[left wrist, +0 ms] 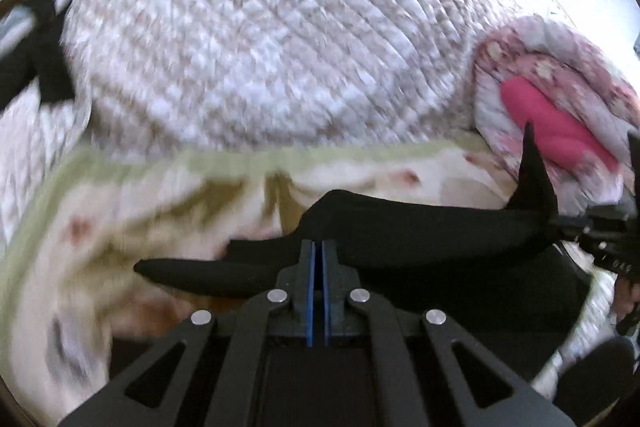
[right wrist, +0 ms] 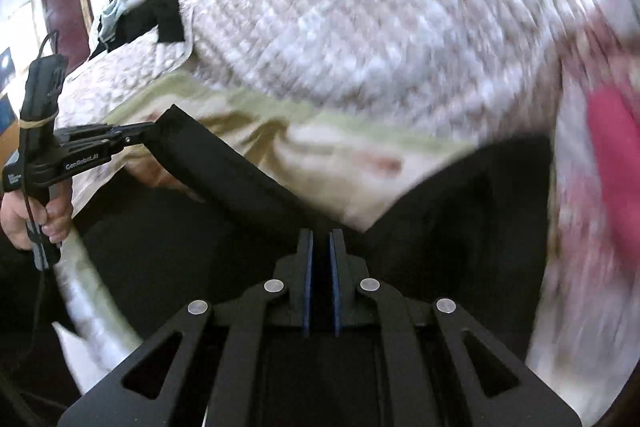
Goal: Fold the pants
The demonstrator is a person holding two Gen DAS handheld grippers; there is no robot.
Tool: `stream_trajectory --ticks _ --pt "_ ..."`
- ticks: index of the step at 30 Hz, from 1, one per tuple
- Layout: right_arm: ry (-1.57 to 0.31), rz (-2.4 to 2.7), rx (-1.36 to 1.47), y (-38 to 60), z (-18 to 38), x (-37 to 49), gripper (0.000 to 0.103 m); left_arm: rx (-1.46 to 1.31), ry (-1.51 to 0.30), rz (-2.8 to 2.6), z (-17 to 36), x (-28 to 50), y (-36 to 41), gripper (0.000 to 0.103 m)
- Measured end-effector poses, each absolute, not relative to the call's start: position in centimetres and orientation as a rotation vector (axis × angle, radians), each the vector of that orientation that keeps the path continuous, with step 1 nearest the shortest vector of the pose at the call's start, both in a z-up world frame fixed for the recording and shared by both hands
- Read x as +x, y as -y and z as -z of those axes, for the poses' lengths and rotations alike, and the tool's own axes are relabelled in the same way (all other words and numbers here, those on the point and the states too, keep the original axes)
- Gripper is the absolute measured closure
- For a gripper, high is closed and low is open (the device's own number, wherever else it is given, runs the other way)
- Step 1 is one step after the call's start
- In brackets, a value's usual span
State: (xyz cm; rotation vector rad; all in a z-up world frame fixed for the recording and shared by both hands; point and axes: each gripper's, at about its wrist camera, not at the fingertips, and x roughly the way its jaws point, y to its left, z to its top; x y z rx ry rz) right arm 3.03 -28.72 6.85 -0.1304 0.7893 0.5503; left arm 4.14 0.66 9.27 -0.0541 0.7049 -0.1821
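The black pants (left wrist: pixel 420 239) hang stretched between my two grippers above a bed. My left gripper (left wrist: pixel 319 247) is shut on the pants' upper edge, its blue pads pressed together. In the right wrist view my right gripper (right wrist: pixel 320 239) is shut on the pants (right wrist: pixel 248 187) as well, the cloth running left to the left gripper (right wrist: pixel 150 133), which pinches a corner. The right gripper shows at the right edge of the left wrist view (left wrist: pixel 560 219), clamped on the other end of the cloth. The lower part of the pants hangs out of view.
A white knitted blanket (left wrist: pixel 256 39) covers the bed behind. A cream floral sheet with a green border (left wrist: pixel 120 211) lies nearer. A pink patterned quilt (left wrist: pixel 560 99) is bunched at the right. Dark clothes (right wrist: pixel 140 15) lie at the bed's far left.
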Motion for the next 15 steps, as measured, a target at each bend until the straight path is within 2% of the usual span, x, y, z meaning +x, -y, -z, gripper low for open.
stream_trajectory --ticks 5,8,10,12,15 --pt "-0.975 -0.484 -0.001 29.9 -0.7 0.2 0.094 -0.080 -0.865 0.179 -4.1 -1.1 -0.1 0.099" --pt "-0.982 -0.458 0.062 30.6 -0.1 -1.0 0.083 -0.101 -0.938 0.173 -2.3 -2.6 -0.4 0.099" --pt "-0.955 -0.449 0.107 31.1 -0.7 -2.1 0.069 -0.122 -0.939 0.164 -2.4 -3.4 -1.0 0.098" --pt "-0.921 -0.418 0.157 31.9 -1.2 -2.9 0.059 -0.148 -0.924 0.143 -3.0 -4.1 -1.8 0.098" --pt "-0.876 -0.359 0.249 33.5 -1.5 -3.6 0.057 -0.155 -0.884 0.118 -4.2 -3.7 -2.2 0.091"
